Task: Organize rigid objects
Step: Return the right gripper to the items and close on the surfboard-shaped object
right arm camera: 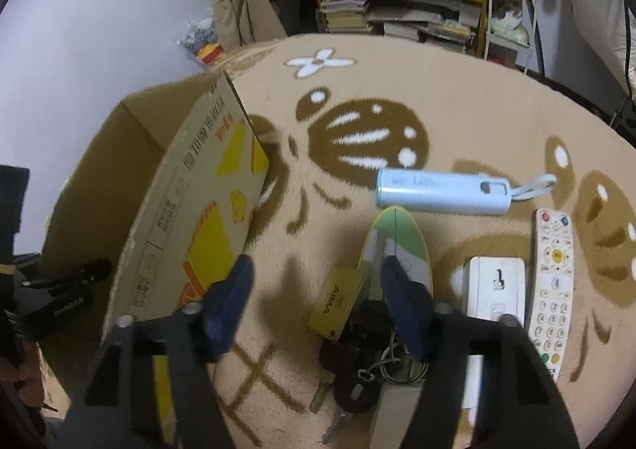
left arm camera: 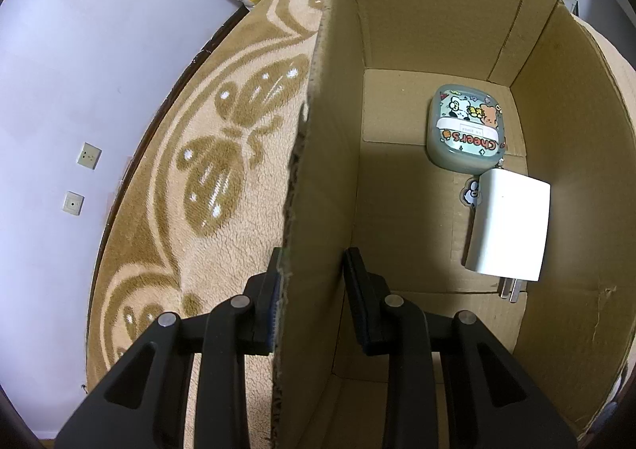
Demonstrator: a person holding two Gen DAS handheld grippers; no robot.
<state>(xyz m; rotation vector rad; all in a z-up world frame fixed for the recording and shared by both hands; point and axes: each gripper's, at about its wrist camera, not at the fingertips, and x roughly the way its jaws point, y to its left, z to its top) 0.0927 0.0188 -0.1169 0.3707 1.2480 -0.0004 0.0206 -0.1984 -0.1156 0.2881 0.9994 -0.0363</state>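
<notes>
in the left wrist view, your left gripper [left arm camera: 312,290] is clamping its jaws on the side wall of the cardboard box [left arm camera: 417,20]. inside, a cartoon-printed case [left arm camera: 465,129] and a white charger [left arm camera: 508,226] are lying on the box floor, just beside each other. in the right wrist view, your right gripper [right arm camera: 318,290] is hanging over the patterned rug [right arm camera: 457,115] with jaws apart, gripping nothing; a yellow-tagged key bunch [right arm camera: 357,337] is lying between them. a blue power bank [right arm camera: 441,190], a white remote [right arm camera: 554,282] and a white adapter [right arm camera: 495,286] are lying nearby.
</notes>
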